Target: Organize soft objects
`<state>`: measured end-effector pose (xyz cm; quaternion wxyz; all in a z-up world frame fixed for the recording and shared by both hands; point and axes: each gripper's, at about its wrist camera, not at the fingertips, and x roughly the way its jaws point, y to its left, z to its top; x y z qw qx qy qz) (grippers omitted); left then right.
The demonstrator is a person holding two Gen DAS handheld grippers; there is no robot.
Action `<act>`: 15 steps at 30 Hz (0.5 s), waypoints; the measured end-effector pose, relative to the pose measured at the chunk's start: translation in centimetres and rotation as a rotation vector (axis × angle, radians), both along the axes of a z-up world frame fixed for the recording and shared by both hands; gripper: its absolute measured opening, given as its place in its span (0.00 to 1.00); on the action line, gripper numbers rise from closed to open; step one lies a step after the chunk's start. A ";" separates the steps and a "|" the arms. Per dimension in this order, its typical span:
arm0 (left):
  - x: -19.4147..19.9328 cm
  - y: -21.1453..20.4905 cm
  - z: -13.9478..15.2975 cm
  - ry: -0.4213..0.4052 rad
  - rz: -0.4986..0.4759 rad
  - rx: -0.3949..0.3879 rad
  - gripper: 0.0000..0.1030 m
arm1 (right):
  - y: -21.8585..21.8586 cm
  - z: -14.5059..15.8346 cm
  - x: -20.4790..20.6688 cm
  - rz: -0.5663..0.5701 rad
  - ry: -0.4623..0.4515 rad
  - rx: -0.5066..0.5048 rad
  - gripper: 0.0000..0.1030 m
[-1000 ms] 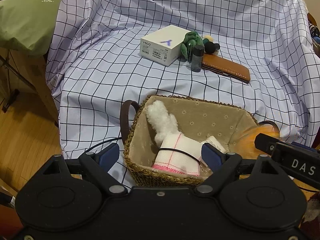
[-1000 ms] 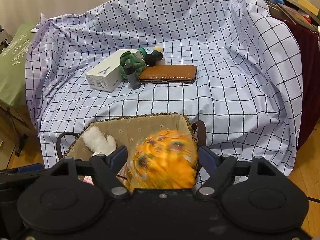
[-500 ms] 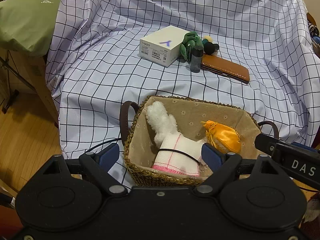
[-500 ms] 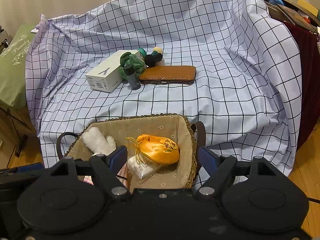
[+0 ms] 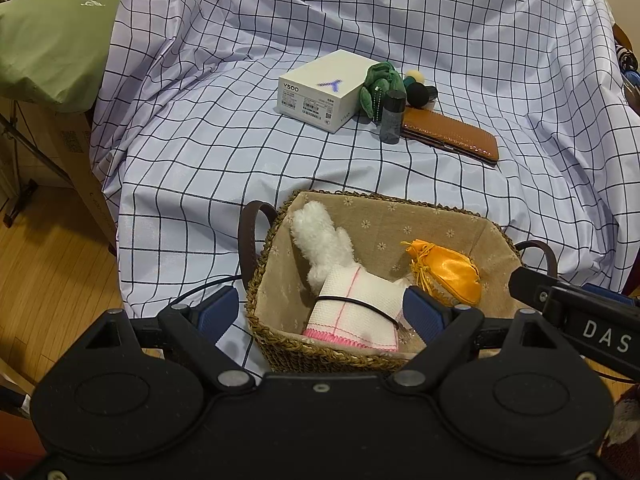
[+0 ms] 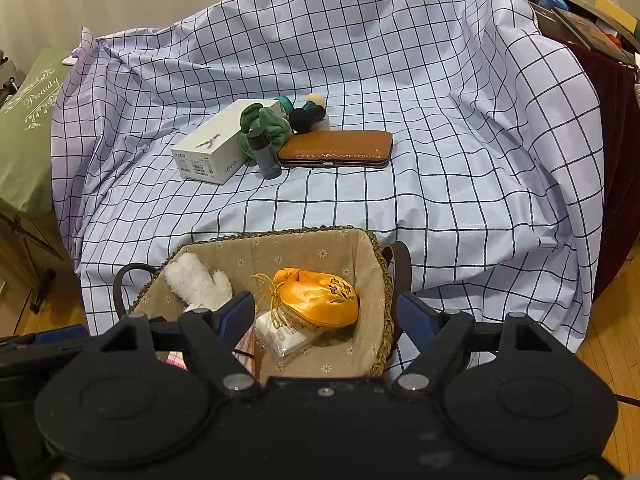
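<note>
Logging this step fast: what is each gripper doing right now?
Left gripper: open, holding nothing, above the basket.
Right gripper: open, holding nothing; the orange pouch lies loose in the basket.

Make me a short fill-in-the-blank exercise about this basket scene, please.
1. The orange satin pouch lies inside the woven ____.
2. The white mitten leans near the basket's ____ handle in both views.
3. The green plush toy rests against the white ____.
4. Both grippers hold ____.

Answers: basket; left; box; nothing
</note>
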<state>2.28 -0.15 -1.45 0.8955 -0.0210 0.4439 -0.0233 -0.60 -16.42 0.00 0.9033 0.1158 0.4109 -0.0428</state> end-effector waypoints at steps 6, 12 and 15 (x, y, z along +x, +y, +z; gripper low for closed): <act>0.0 0.0 0.0 0.000 0.001 0.000 0.83 | 0.0 0.0 0.0 0.001 0.001 0.001 0.76; -0.1 -0.1 -0.2 0.001 -0.001 0.002 0.83 | 0.0 -0.1 -0.2 -0.001 0.002 0.002 0.76; -0.1 -0.1 -0.2 0.002 -0.001 0.002 0.83 | 0.0 -0.1 -0.2 -0.001 0.003 0.002 0.76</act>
